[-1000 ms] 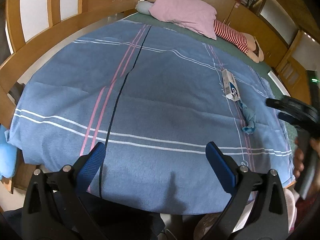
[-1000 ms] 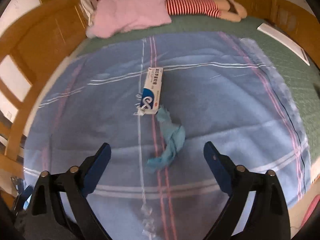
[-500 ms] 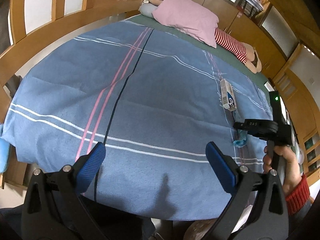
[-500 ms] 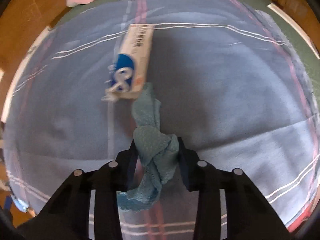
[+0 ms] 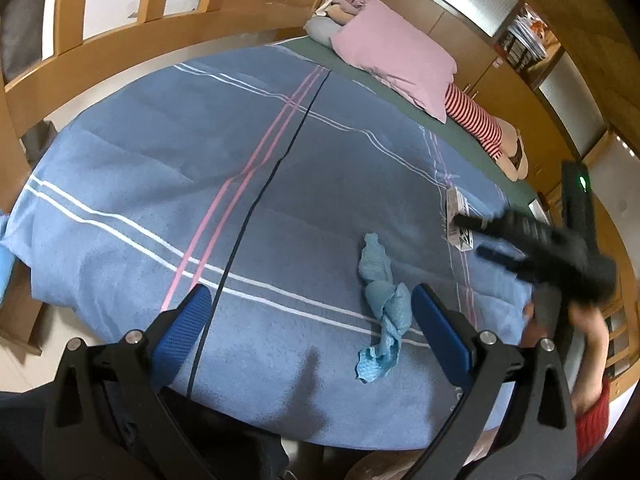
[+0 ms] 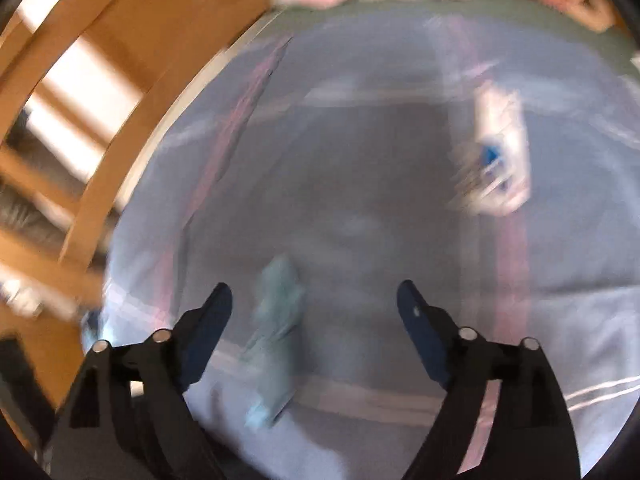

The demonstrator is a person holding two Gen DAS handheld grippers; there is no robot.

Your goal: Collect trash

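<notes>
A crumpled light-blue rag (image 5: pixel 382 304) lies on the blue striped blanket (image 5: pixel 200 184), near the bed's foot edge. It also shows, blurred, in the right wrist view (image 6: pixel 276 320). A white and blue box (image 5: pixel 458 220) lies farther right on the blanket, partly hidden by my right gripper (image 5: pixel 476 236), and shows blurred in the right wrist view (image 6: pixel 500 160). My left gripper (image 5: pixel 306 328) is open and empty, with the rag just inside its right finger. My right gripper (image 6: pixel 314 312) is open and empty above the blanket, with the rag near its left finger.
A pink pillow (image 5: pixel 394 60) and a red-striped doll (image 5: pixel 480 124) lie at the head of the bed. A wooden bed frame (image 5: pixel 120 52) curves along the left side. The green sheet (image 5: pixel 460 136) shows beyond the blanket.
The right gripper, shut on the rag half a second ago, has opened and let it go. The rag now lies farther left on the blanket. The right view is blurred with motion.
</notes>
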